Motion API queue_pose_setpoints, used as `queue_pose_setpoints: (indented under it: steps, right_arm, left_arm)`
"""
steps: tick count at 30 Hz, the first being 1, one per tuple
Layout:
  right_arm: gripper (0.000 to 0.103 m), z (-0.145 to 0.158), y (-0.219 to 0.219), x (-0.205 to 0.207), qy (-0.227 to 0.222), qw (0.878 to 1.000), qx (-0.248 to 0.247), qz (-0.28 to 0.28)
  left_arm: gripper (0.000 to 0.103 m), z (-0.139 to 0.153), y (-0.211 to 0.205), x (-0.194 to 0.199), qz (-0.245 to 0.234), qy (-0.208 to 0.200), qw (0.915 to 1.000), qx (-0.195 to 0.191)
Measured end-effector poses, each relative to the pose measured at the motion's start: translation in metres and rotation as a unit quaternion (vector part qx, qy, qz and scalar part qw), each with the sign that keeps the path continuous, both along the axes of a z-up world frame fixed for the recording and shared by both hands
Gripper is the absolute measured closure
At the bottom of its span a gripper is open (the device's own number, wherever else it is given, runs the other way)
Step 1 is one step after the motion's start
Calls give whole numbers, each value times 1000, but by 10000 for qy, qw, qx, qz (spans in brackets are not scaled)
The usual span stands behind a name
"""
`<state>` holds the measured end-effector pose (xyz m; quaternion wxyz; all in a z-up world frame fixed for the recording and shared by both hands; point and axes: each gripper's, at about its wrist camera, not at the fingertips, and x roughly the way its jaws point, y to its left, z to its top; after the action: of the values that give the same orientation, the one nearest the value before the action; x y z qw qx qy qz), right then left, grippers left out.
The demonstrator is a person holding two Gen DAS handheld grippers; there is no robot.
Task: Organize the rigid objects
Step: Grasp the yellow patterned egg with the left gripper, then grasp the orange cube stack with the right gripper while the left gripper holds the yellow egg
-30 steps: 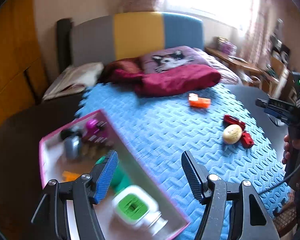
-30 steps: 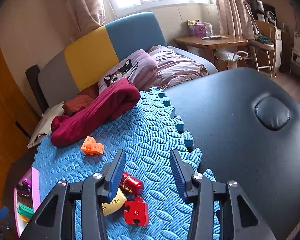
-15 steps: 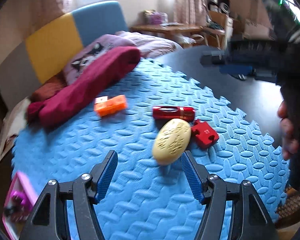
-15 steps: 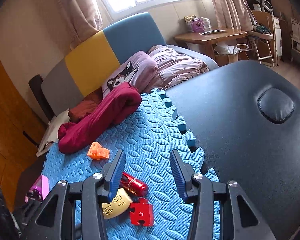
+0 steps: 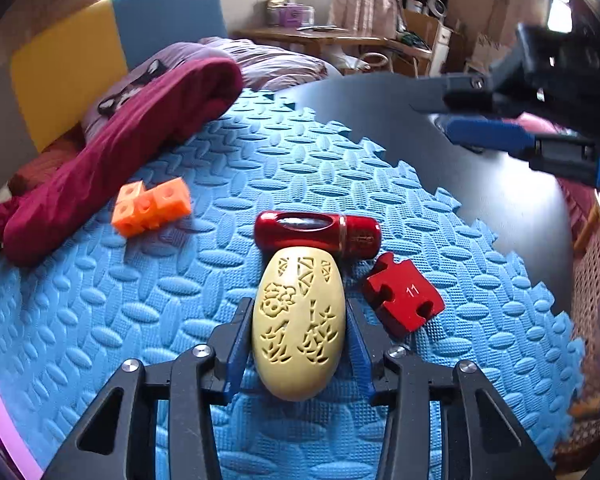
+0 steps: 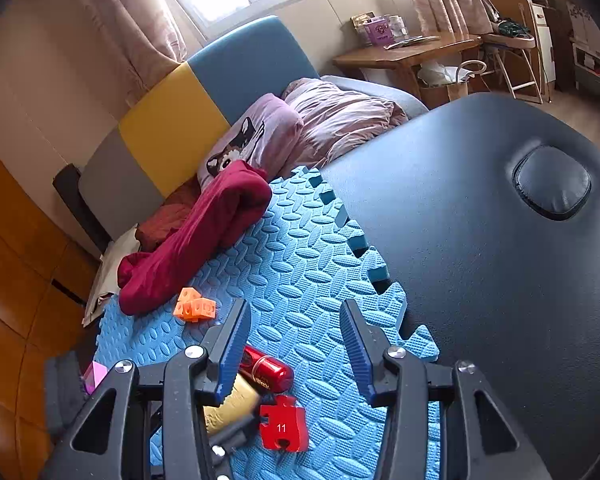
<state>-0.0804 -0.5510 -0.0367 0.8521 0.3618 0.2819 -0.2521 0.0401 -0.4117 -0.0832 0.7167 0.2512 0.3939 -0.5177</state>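
A pale yellow carved egg-shaped piece [image 5: 298, 328] lies on the blue foam mat [image 5: 100, 320]. My left gripper [image 5: 298, 305] straddles it; its jaws are closing and both blue pads touch the egg's sides. Right behind the egg lies a red cylinder [image 5: 316, 234]; a red puzzle piece [image 5: 404, 296] marked 11 sits to its right. Orange linked cubes [image 5: 152, 206] rest farther left. My right gripper [image 6: 296, 344] hovers open above the mat with nothing between its fingers. Under its left finger the egg [image 6: 228, 404], cylinder [image 6: 268, 370] and puzzle piece [image 6: 282, 426] show.
A maroon cloth [image 5: 120, 140] lies along the mat's far edge, pillows behind it. The pink box's rim [image 5: 4, 428] shows at the lower left. The black padded table [image 6: 480, 260] extends to the right of the mat. A hand holds the right gripper [image 5: 436, 118] at upper right.
My left gripper swung from over the pink box across the mat, came down on the yellow egg, and its jaws narrowed around it. The right gripper stayed nearly still, open.
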Motion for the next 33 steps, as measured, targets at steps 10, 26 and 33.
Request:
queue_pose_setpoints:
  steps: [10, 26, 33]
  right_arm:
    - [56, -4, 8, 9, 129, 9994, 30, 332]
    - [56, -11, 64, 70, 650, 9715, -346, 2252]
    - [56, 7, 87, 136, 1048, 9293, -1575, 3173]
  left_arm:
    - [59, 2, 90, -5, 1604, 322, 9863, -232]
    - [59, -5, 118, -17, 1751, 167, 9818, -720]
    - [59, -5, 119, -18, 1754, 180, 9816, -738]
